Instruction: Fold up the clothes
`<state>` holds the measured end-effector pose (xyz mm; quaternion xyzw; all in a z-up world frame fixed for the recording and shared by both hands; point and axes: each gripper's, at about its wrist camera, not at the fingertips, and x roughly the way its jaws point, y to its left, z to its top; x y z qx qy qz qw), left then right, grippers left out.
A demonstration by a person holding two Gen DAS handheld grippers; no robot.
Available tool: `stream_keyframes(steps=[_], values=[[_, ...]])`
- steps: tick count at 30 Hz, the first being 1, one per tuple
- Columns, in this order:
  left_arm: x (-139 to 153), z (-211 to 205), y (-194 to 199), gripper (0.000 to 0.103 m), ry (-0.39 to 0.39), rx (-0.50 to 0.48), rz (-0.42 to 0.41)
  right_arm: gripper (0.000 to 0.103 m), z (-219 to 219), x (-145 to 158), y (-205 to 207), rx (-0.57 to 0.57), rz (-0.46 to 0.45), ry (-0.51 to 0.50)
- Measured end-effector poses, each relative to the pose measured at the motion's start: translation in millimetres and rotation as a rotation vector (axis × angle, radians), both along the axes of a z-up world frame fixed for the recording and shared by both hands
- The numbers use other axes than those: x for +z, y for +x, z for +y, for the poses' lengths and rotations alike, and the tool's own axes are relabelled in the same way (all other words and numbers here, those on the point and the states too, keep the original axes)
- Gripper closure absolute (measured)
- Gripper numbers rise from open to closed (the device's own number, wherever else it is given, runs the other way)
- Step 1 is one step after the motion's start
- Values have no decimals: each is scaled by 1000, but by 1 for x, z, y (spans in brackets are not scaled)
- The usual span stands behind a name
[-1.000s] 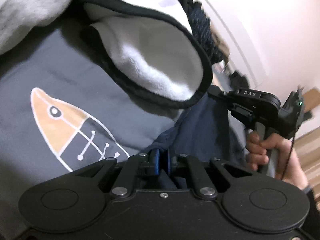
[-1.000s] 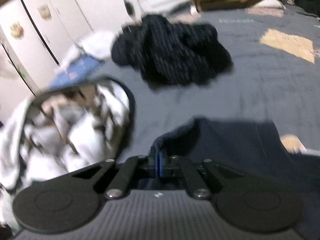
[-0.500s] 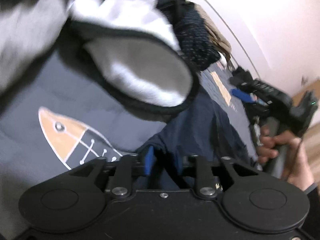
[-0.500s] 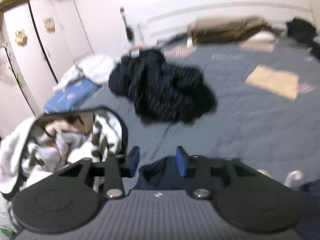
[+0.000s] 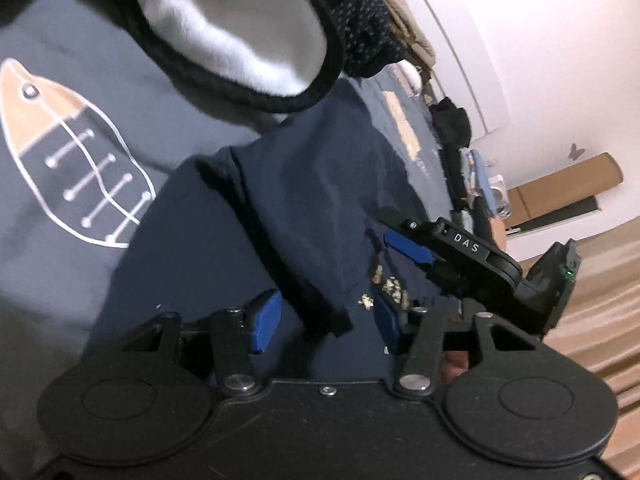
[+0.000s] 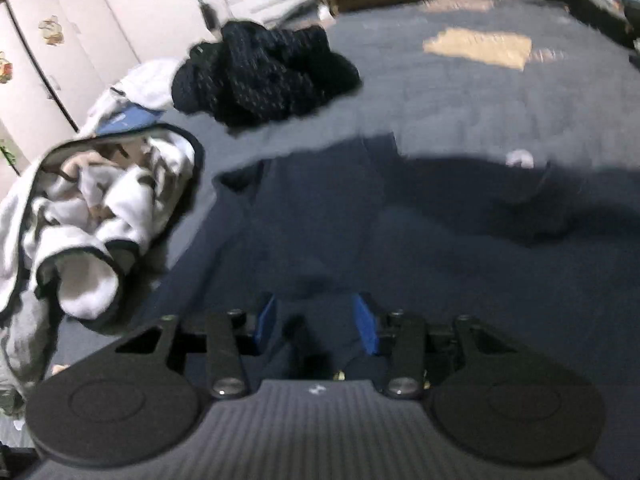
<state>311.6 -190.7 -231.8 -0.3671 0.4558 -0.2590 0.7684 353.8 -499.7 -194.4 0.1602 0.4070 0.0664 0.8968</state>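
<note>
A navy garment [image 5: 304, 208] lies spread on the grey bedspread [image 5: 48, 264], with one flap folded over on top. My left gripper [image 5: 326, 320] hangs open just above its near edge, blue pads apart, nothing between them. The right gripper [image 5: 408, 246] shows in the left wrist view to the right, over the same cloth, also open. In the right wrist view the navy garment [image 6: 360, 232] fills the middle and my right gripper [image 6: 316, 322] stands open above it, empty.
A white fleece garment with black trim [image 6: 96, 216] is heaped at the left, close to the navy one. A dark dotted garment [image 6: 260, 76] lies bunched farther back. The bedspread [image 6: 480, 92] has tan printed patches. White cupboards [image 6: 60, 40] stand at the left; wooden floor [image 5: 600, 280] lies beyond the bed.
Both grippers were shut on the navy garment a second ago. They have let go and opened, and the garment now lies flat on the bed under them.
</note>
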Motion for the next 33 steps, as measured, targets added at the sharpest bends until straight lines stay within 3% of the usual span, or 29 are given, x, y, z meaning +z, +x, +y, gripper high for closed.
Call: stream_keyframes(steps=[1,2,6,7,8,13,15,17,19,22,25,33], values=[[-3,-3,1,83,-6,0,-2,100,2,-4,0,-12,4,-1],[-7,-4,2,91,-13,-5,1,101,2,-6,0,-22,5,19],[-5,0,-9,96,39,-20,-20,102,-20,4,-9,-138,-66,199],[-3,2,-12,103,50,-25,-28,102,-24,6,-10,-166,-83,214],[-1,2,-14,103,78,-25,-31,102,-29,7,-11,-194,-99,227],[2,2,-14,103,129,-48,-36,100,-30,-5,-5,-182,-19,149],[12,4,-13,98,142,-47,-61,97,-21,-2,-9,-143,-14,79],[21,3,-12,86,155,-40,-94,95,-15,5,-15,-122,-16,33],[28,2,-14,59,167,-39,-130,86,-19,15,-29,-152,-54,34],[37,-10,-20,59,222,-69,-188,67,-21,34,-58,-169,-139,60],[47,-21,-25,59,276,-99,-247,60,-22,53,-95,-204,-185,14],[69,-34,-60,53,410,-153,-377,55,-24,65,-186,-273,-212,-91]])
